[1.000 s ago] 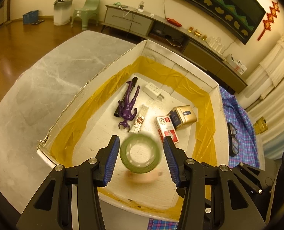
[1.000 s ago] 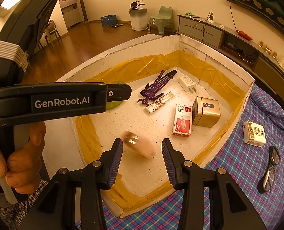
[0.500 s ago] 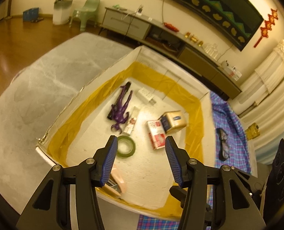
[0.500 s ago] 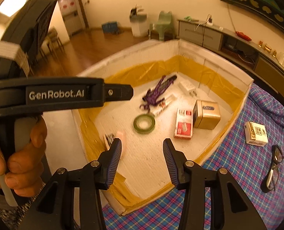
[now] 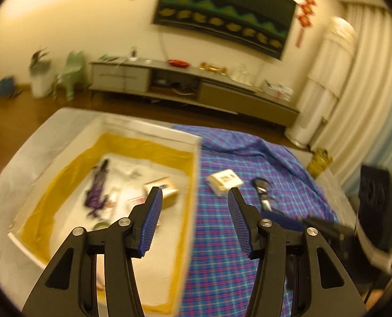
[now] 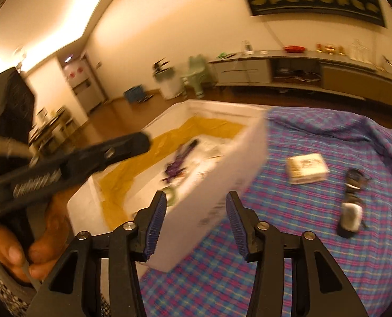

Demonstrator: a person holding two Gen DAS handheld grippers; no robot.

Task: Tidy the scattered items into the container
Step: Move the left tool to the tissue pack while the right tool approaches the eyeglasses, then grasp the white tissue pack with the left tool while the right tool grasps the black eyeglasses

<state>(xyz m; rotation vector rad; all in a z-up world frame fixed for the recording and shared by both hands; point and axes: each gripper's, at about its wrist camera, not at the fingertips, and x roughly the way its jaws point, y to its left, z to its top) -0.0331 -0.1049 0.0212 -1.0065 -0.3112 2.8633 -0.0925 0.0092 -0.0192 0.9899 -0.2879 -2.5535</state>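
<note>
Left wrist view: the white foam container lined with yellow tape (image 5: 196, 163) was seen ahead-left of the left gripper (image 5: 194, 223), a purple toy figure (image 5: 98, 187) and a gold box (image 5: 166, 189) lying inside. Its blue-padded jaws were spread, having just been opening, with nothing between them. Ahead-right, a small white carton (image 5: 225, 181) and black spectacles (image 5: 263, 191) lay on the blue plaid cloth (image 5: 248, 251). The right gripper (image 6: 196, 223) was likewise empty and parted, having just been opening.

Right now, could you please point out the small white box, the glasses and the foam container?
small white box (image 6: 307, 168), right wrist view, top face.
glasses (image 5: 262, 189), left wrist view, frame.
foam container (image 6: 219, 185), right wrist view, white outer wall.
</note>
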